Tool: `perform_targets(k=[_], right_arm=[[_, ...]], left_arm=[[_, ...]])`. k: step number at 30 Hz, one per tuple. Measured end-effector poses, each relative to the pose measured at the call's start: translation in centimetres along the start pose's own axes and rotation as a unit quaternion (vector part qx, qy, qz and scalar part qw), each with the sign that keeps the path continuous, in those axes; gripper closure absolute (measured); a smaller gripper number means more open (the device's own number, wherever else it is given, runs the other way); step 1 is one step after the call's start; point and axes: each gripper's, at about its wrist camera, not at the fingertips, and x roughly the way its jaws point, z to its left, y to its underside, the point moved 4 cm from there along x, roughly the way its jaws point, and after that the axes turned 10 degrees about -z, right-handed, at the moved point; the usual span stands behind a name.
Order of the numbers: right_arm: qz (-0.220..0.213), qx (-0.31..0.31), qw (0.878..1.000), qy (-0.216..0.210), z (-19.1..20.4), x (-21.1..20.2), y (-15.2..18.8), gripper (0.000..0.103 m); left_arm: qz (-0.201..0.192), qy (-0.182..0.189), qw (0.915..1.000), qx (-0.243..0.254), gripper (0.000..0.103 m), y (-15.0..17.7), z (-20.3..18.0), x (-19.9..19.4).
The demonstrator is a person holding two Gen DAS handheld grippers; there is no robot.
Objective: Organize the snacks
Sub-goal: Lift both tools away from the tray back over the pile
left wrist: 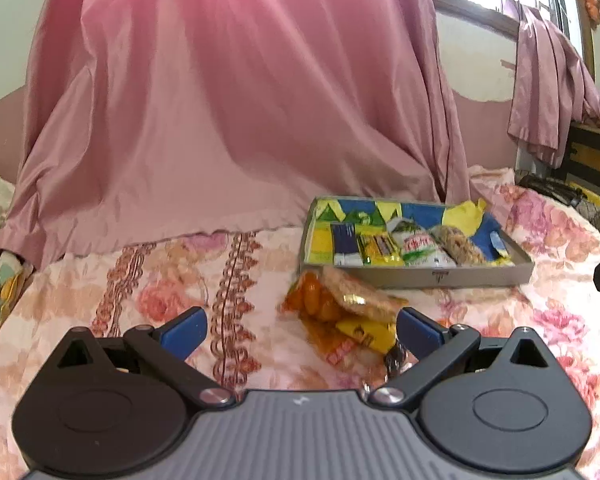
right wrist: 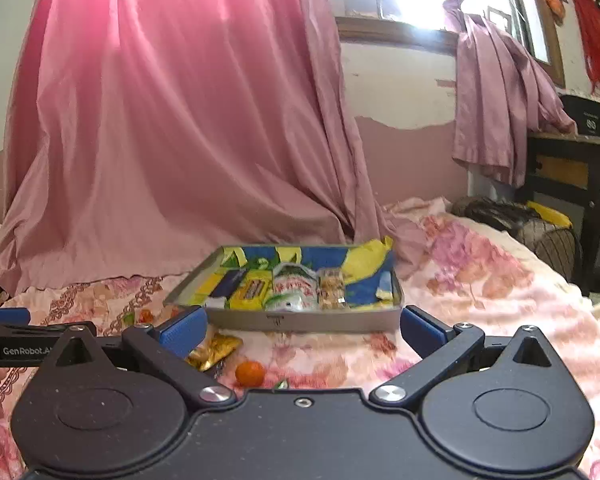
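A grey tray (left wrist: pixel 416 278) (right wrist: pixel 300 322) lined with blue and yellow paper sits on the floral bedspread and holds several snack packets side by side. In front of it lies a loose pile: a bag of orange snacks (left wrist: pixel 314 300), a round cracker pack (left wrist: pixel 360 294) and a yellow packet (left wrist: pixel 364 334). My left gripper (left wrist: pixel 302 330) is open just short of that pile, nothing between its fingers. My right gripper (right wrist: pixel 304 330) is open too, low in front of the tray. Below it lie a gold packet (right wrist: pixel 216 350) and a small orange ball (right wrist: pixel 250 373).
A large pink curtain (left wrist: pixel 228 100) hangs down onto the bed behind the tray. A dark side table (right wrist: pixel 572 172) and a fan on the floor (right wrist: pixel 556 244) stand past the bed's right edge. The left gripper's body (right wrist: pixel 16 344) shows at the right wrist view's left.
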Motion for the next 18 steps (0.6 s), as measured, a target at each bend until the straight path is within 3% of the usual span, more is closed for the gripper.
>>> perform_targets(k=[18], right_arm=[[0.116,-0.004,0.993,-0.019,0.7,0.8,6.4,0.001]], left_arm=[[0.074,-0.019,0.9969,0.014,0.0,4.8,0.2,-1.8]])
